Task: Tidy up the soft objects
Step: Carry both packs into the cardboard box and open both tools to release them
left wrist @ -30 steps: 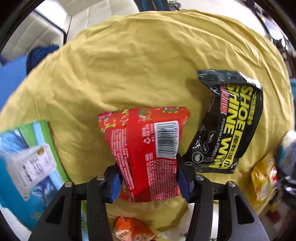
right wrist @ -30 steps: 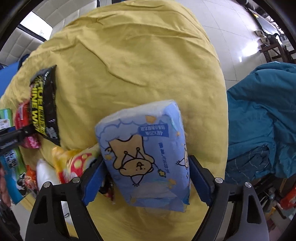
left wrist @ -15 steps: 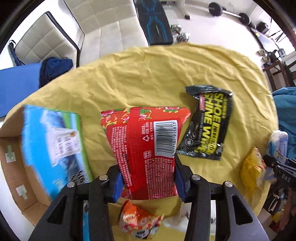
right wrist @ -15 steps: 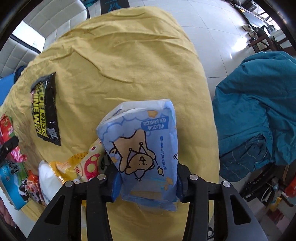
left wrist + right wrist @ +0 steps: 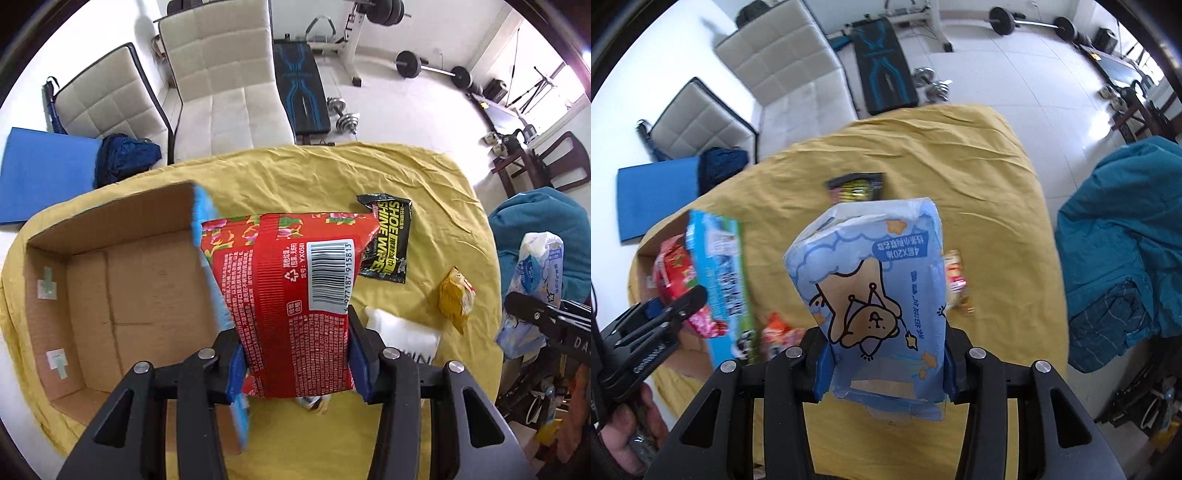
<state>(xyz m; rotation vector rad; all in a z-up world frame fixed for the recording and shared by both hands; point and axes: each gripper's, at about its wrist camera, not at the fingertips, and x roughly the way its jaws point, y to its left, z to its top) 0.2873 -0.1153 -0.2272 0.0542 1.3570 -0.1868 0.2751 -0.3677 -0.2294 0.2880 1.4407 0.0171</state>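
1. The left gripper point(image 5: 295, 354) pinches a red pack point(image 5: 291, 295) between its blue pads; the pack hangs clear of the table, just beside the right wall of the open box point(image 5: 110, 280).
2. The right gripper point(image 5: 882, 369) is pressed onto a blue tissue pack point(image 5: 875, 288) with a bear drawing. This pack is also in the air, above the yellow cloth point(image 5: 979, 177).
3. The box stands on the left part of the table, and its inside looks empty in the left view. Its blue printed flap point(image 5: 720, 280) stands up on the side that faces the packs.
4. On the cloth I see a black wipes pack point(image 5: 388, 240), a yellow snack bag point(image 5: 456, 295), a white pouch point(image 5: 402, 332) and an orange packet point(image 5: 781, 334) – all apart from the box.
5. My judgement of the step: both packs are picked up and the carry to the box is in hand; nothing is placed yet.
6. The next move, I think, calls for bringing the red pack over the flap and down into the box before the pads let go. The left pack is nearer, so it should go first – the two grippers could crowd each other over one opening.
7. The tissue pack is soft and its top is partly open, so it may sag or catch on the flap.
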